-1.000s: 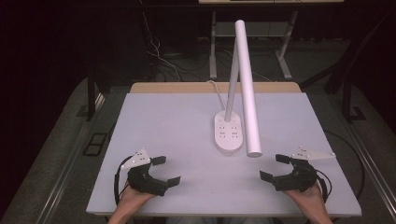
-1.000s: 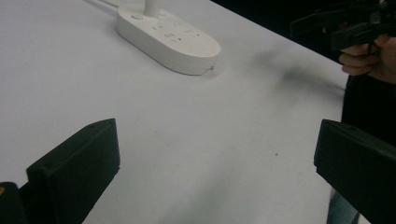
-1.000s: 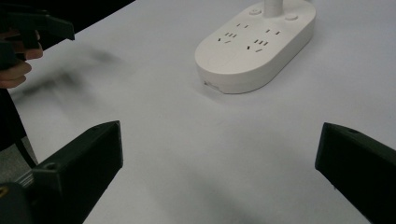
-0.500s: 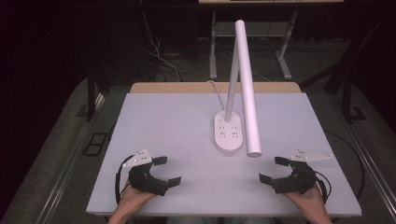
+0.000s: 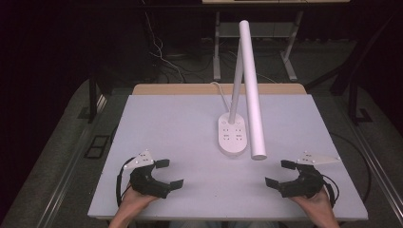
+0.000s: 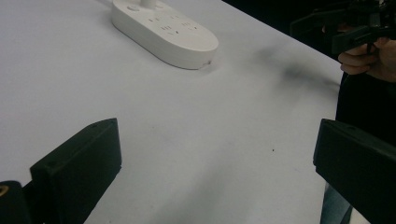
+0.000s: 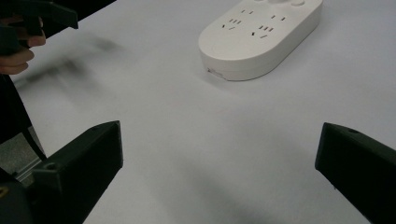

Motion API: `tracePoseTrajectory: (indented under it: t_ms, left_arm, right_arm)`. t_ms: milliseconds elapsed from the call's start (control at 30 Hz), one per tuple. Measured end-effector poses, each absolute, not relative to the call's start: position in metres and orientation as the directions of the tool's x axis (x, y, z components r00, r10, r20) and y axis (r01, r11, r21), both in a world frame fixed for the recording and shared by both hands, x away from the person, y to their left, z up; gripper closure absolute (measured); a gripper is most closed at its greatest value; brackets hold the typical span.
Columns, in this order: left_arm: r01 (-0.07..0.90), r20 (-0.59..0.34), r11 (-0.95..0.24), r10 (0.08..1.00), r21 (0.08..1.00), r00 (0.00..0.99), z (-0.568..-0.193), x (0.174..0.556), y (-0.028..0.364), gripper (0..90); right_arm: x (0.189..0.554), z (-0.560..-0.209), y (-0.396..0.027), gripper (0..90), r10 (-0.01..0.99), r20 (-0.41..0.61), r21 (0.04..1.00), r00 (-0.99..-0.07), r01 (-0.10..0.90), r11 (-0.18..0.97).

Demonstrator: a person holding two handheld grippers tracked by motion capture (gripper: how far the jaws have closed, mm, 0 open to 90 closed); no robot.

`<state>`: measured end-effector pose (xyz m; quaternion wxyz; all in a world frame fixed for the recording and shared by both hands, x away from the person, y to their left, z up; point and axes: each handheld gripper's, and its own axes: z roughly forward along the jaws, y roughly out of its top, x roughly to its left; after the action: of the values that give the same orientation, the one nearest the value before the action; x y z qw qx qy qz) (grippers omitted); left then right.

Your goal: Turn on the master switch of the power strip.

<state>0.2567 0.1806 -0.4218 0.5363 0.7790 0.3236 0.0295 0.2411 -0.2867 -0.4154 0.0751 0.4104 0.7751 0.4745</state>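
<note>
1. A white worktop (image 5: 180, 123) is seen from above, with a lamp (image 5: 249, 90) standing right of its middle.
2. The lamp's oval base (image 5: 232, 135) lies flat on the worktop; sockets are marked on its top face, and a slim post rises from its far end.
3. A long white tube hangs from the top of the post and slants down toward the near side, its end just right of the base.
4. A white cable (image 5: 219, 89) is led from the base to the far edge.
5. The left gripper (image 5: 168, 174) is held at the near left corner, its fingers (image 6: 77, 165) spread wide with nothing between them.
6. The right gripper (image 5: 281, 174) is held at the near right corner, fingers (image 7: 79, 163) likewise spread and empty.
7. Both grippers are well apart from the lamp; whether they rest on the worktop or hang just over it cannot be told.
</note>
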Motion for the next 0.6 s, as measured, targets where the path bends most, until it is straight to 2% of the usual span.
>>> tracePoseTrajectory:
  t_ms: [600]
  left_arm:
    - [0.475,-0.288,-0.269,0.52,0.838,0.804,-0.411,0.261,0.173,1.7]
  right_arm:
    - [0.24,-0.415,-0.29,0.3,0.706,0.277,0.796,-0.652,0.567,0.212]
